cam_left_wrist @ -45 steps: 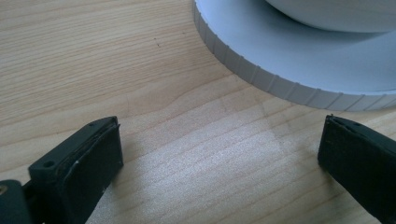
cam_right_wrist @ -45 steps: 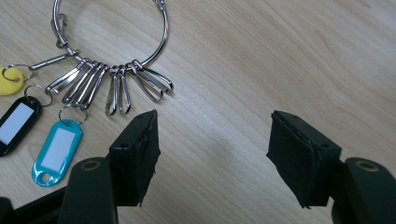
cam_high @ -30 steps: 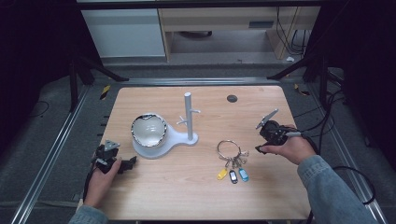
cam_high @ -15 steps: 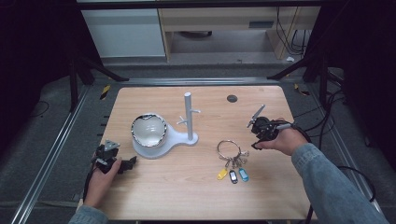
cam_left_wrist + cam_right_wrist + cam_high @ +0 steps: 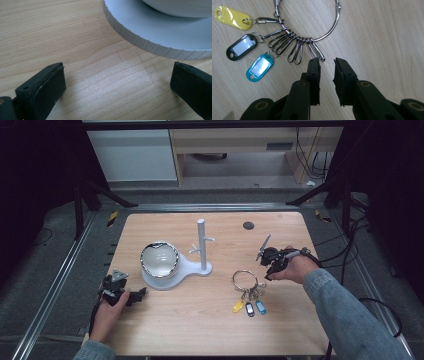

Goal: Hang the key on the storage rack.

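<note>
A metal key ring (image 5: 234, 279) lies flat on the wooden table (image 5: 200, 330), strung with several clips and yellow (image 5: 238, 306), black (image 5: 249, 309) and blue (image 5: 260, 307) tags. My right gripper (image 5: 267, 272) hovers just right of it. In the right gripper view its jaws (image 5: 327, 61) have just been closing to a narrow gap with nothing between them, their tips close to the nearest clips (image 5: 317, 52) on the ring (image 5: 331, 29). My left gripper (image 5: 135, 295) rests at the table's left front. Its jaws (image 5: 117, 75) stand wide open over bare wood, near the white base (image 5: 160, 32).
A white stand (image 5: 201, 242) with an upright post and short pegs sits mid-table; a shiny bowl (image 5: 159, 259) rests on its round base. A small black disc (image 5: 248, 225) lies near the far edge. A metal frame and dark floor surround the table.
My right hand has moved left toward the key ring and tipped its jaws down at it, and the jaws have narrowed. The left hand has stayed put.
</note>
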Motion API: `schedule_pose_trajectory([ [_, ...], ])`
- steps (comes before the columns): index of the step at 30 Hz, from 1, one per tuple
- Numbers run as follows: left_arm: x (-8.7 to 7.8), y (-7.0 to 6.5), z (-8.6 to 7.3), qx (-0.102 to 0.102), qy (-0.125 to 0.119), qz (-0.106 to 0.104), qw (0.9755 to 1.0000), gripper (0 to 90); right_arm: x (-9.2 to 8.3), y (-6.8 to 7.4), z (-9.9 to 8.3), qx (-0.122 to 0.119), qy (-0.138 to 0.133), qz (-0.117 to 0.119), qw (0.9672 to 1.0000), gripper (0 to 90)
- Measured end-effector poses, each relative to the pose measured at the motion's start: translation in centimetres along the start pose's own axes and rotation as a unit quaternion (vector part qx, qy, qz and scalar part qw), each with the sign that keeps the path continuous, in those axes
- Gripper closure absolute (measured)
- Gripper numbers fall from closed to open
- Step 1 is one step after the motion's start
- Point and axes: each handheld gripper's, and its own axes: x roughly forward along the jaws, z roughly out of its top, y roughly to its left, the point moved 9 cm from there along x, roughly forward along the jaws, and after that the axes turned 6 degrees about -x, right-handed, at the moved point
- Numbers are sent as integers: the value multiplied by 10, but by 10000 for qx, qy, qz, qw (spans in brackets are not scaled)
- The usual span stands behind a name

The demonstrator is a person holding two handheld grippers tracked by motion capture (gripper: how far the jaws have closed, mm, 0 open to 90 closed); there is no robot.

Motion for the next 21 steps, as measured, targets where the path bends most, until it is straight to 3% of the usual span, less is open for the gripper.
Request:
schedule_pose_trajectory([
  [8,0,0,0,1,0,-2,10000,0,17,6,-2,-179,144,173,9996,815],
  [21,0,0,0,2,1,-5,10000,0,36,9,-5,-345,283,235,9987,777],
])
